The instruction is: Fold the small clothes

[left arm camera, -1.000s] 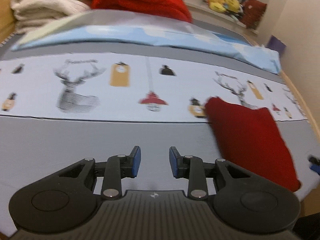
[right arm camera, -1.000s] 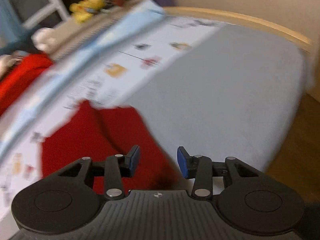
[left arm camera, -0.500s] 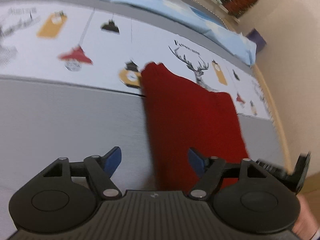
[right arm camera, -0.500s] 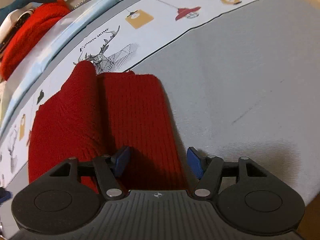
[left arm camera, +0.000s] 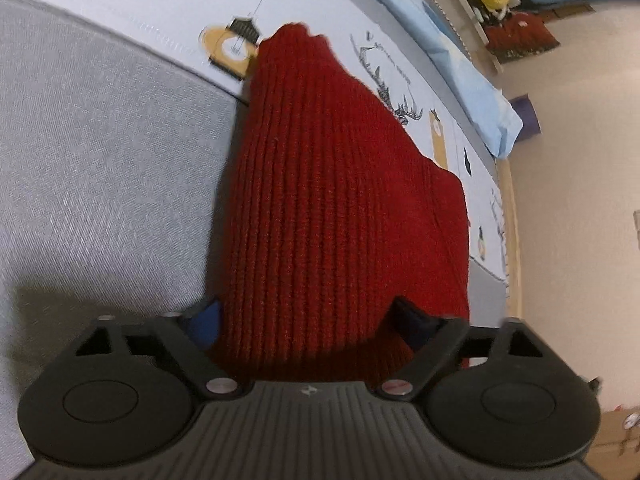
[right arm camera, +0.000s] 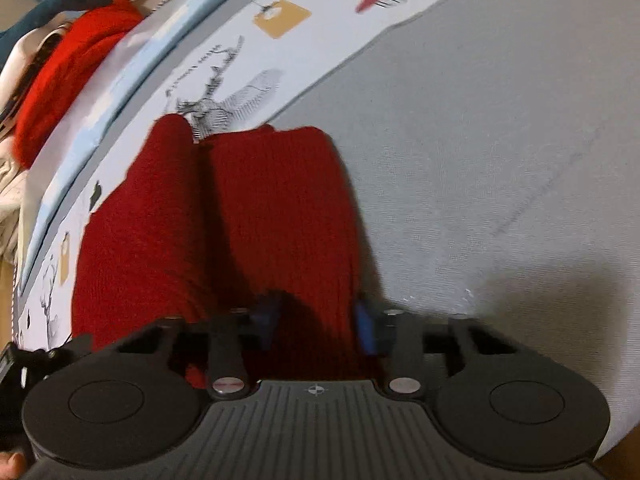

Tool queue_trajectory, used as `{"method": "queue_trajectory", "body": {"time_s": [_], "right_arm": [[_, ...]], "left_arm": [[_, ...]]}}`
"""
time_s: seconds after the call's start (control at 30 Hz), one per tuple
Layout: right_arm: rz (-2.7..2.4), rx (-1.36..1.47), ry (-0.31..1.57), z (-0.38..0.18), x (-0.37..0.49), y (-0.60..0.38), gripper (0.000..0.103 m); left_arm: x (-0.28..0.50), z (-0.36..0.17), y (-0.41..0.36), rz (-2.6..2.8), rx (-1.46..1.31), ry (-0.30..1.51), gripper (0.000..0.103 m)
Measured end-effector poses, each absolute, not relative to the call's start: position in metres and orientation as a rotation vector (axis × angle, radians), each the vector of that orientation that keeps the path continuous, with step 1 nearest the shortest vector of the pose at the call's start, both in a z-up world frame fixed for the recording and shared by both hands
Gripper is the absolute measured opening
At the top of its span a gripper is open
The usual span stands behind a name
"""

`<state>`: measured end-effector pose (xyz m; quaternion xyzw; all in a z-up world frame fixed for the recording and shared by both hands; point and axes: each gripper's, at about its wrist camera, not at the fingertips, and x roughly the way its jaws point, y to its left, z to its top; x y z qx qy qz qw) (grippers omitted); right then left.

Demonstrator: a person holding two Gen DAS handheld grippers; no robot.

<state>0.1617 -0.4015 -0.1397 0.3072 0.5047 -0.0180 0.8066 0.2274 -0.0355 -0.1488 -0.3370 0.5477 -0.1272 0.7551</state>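
A dark red ribbed knit garment (left arm camera: 340, 200) lies folded on the grey sheet, partly over a white printed strip. My left gripper (left arm camera: 308, 320) is open, its blue pads straddling the garment's near edge. In the right wrist view the garment (right arm camera: 248, 220) shows a lengthwise crease between two folded halves. My right gripper (right arm camera: 316, 320) is open, its pads on either side of the garment's near right part. Whether the pads touch the knit is unclear.
Grey bed sheet (left arm camera: 100, 160) with a white strip printed with deer and lamps (right arm camera: 240, 80). A light blue cloth (left arm camera: 480, 92) lies beyond. A bright red pile (right arm camera: 72, 68) and white laundry sit far left. The wooden bed edge (left arm camera: 512, 240) is at right.
Both grippers moved in onto the red garment's near edge. The left jaws opened wider and now straddle the knit; the right ones now straddle its right part.
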Motion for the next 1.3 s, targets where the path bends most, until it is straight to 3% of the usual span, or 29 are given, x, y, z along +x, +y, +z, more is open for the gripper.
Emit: {"method": "queue_trajectory", "body": {"time_s": [0.03,0.1,0.2,0.4,0.57,0.67,0.8,0.9,1.03,1.1,1.17,1.3], "right_arm": [[-0.022,0.648,1.072,-0.137,0.163,-0.398,0.019],[-0.025,0.612,1.050,-0.132,0.164,-0.391,0.017],[0.003,0.606,1.012,-0.125,0.164,-0.382,0.016],[0.165,0.606,0.970,-0.111,0.171,-0.331,0.016],[0.252,0.593,0.972,-0.106,0.183,-0.275,0.016],[0.247,0.567,1.007,-0.108,0.186,-0.250,0.023],[0.107,0.524,0.941,-0.095,0.177,-0.247,0.025],[0.131,0.565,0.845,-0.079,0.172,-0.243,0.041],[0.293,0.670,0.885,-0.085,0.177,-0.219,0.066],[0.328,0.674,0.941,-0.094,0.182,-0.201,0.065],[0.335,0.615,0.983,-0.100,0.184,-0.186,0.031],[0.355,0.603,0.857,-0.077,0.173,-0.192,0.024]], "left_arm": [[0.227,-0.144,-0.036,-0.283,-0.713,1.183,0.072],[0.226,-0.130,-0.035,-0.304,-0.650,1.150,0.064],[0.223,-0.104,-0.028,-0.301,-0.553,1.075,0.060],[0.217,-0.062,0.026,-0.225,-0.449,0.978,0.059],[0.216,-0.054,0.082,-0.138,-0.443,1.002,0.063],[0.210,-0.046,0.113,-0.057,-0.442,0.965,0.062],[0.202,-0.033,0.133,-0.071,-0.439,0.933,0.066],[0.190,-0.030,0.137,-0.099,-0.393,0.943,0.067],[0.174,-0.035,0.142,-0.095,-0.309,0.974,0.067],[0.166,-0.041,0.144,-0.105,-0.290,0.987,0.067],[0.164,-0.043,0.143,-0.115,-0.271,0.994,0.067],[0.164,-0.044,0.136,-0.156,-0.251,1.004,0.068]]}}
